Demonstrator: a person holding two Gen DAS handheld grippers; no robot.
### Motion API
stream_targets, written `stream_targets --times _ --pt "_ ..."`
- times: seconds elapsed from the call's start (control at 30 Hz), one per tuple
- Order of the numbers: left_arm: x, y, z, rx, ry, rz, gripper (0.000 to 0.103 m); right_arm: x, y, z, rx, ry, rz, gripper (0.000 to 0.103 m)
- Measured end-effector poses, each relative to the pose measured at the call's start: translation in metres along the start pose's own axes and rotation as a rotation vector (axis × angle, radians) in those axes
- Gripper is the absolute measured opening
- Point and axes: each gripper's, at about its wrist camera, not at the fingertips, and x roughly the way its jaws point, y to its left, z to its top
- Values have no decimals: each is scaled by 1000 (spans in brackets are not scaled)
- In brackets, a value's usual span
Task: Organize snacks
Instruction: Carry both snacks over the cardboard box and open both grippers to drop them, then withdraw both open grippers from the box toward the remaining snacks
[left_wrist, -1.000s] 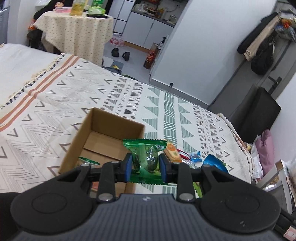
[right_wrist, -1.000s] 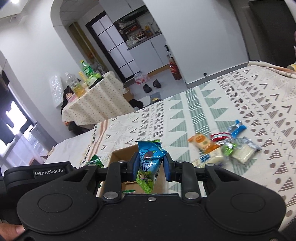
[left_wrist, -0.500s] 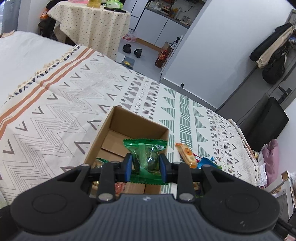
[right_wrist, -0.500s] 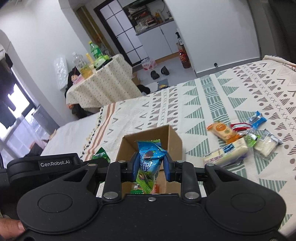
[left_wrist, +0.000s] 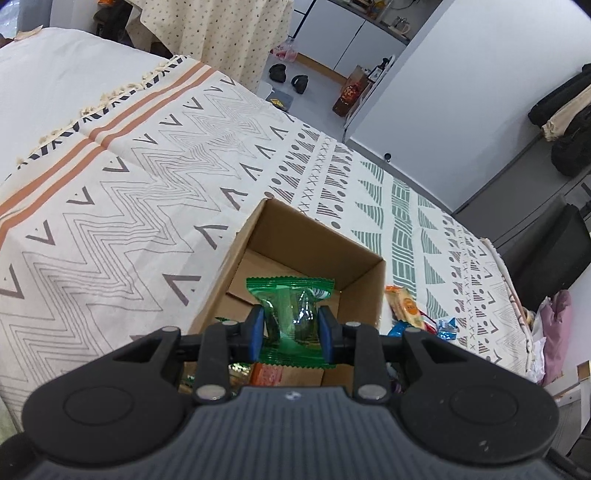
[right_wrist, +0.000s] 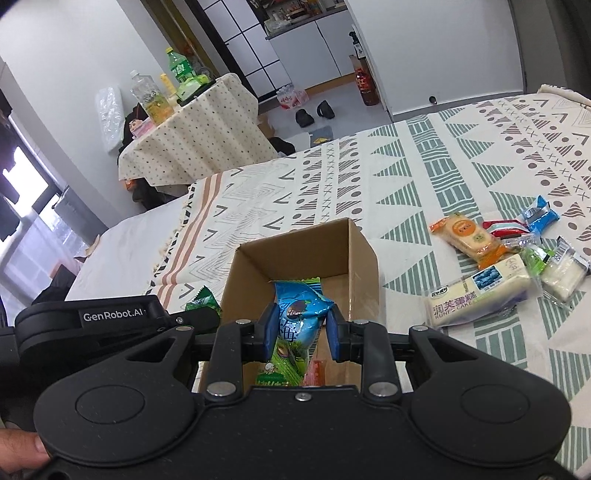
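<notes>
I have both grippers tilted downward over the open cardboard box (left_wrist: 314, 240) on the bedspread. My left gripper (left_wrist: 291, 330) pinches a green snack packet (left_wrist: 291, 299) nearly closed; my right gripper (right_wrist: 301, 332) clamps a blue snack packet (right_wrist: 301, 314) likewise. Loose snacks (right_wrist: 491, 266) lie right of the box.

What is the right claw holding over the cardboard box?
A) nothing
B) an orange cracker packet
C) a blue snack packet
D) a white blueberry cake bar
C: the right claw is shut on a blue snack packet above the open cardboard box.
</notes>
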Motion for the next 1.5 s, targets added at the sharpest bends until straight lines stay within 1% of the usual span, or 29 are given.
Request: stream_targets --times 0.1,0.17,0.2,0.23,0.27,0.37,0.4,0.47,0.5,0.53,0.57,0.63,0.7,0.83,0.97,1.03,1.1,1.13,1.27,1.33,1.5 --pt "7 -1 4 -3 6 -6 30 4 -5 1 25 7 -1 31" --pt "10 -2 5 -6 2 -3 30 4 -8 2 25 9 -1 41" --pt "12 -3 5 -5 0 4 32 1 -8 2 21 3 -2 45" --pt "13 -4 5 -1 4 11 34 -1 -9 2 17 -4 -8 51" --pt "15 -5 4 6 9 14 34 -4 -11 3 16 -9 -16 56" --pt "16 -11 1 24 28 17 48 -11 -19 3 35 -20 -36 62" --pt "15 -14 0 33 27 19 55 -14 -22 4 39 -25 -44 64" --pt "12 -20 -4 55 21 36 63 -22 -27 2 38 -43 -63 73" --pt "9 -23 -6 66 14 42 68 -25 -29 2 38 -52 -72 75" --pt "8 -26 -8 76 8 45 74 -29 -33 1 40 -62 -82 80" --pt "7 -28 -10 86 5 52 77 -33 -36 0 45 -72 -88 85" --pt "5 -33 -15 106 5 65 78 -38 -42 -1 49 -85 -86 89" --pt "6 -39 -21 130 15 74 78 -43 -46 -2 42 -92 -100 91" --pt "4 -49 -35 161 32 84 78 -59 -55 -3 20 -122 -131 103" --pt "-3 -57 -44 161 29 89 80 -73 -68 -4 23 -132 -155 103" --pt "-6 -61 -47 167 20 88 85 -80 -74 -6 30 -149 -167 103" --pt "-11 -66 -51 187 3 87 88 -84 -81 -8 42 -156 -179 103" --pt "-13 -69 -53 193 -2 87 92 -86 -84 -9 45 -156 -183 103" --pt "-21 -76 -62 198 -29 71 102 -94 -94 -12 45 -152 -190 103" --pt "-24 -82 -66 218 -50 84 103 -99 -99 -13 42 -147 -179 103" --pt "-23 -97 -76 250 -41 74 103 -110 -107 -17 -3 -147 -221 103"
